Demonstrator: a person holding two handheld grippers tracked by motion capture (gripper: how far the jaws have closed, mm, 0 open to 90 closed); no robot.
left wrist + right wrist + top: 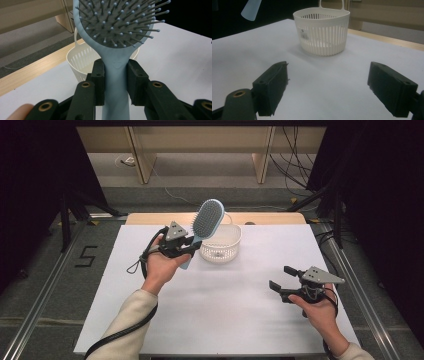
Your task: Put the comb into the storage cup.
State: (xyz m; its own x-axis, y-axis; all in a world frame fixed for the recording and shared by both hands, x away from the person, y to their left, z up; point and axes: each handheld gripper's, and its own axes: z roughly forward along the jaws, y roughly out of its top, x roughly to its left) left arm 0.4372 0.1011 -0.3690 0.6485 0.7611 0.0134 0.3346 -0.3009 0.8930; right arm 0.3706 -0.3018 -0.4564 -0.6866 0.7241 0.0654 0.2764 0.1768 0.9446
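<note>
Pale blue plastic paddle hairbrush is pinched by its handle in left gripper fingers, held aloft beside white slotted plastic basket on white desk. Right gripper fingers are spread, empty. Risk: the smooth handle may slip, or the head may clip the rim and tip the basket.

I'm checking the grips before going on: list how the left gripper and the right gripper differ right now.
The left gripper is shut on the light blue hairbrush, its pads pressed on the handle; the right gripper stands open with nothing between its jaws. The left gripper is raised beside the white basket, brush head above its rim; the right gripper sits low over the white table, well apart from the basket. Both are black and hand-held.
</note>
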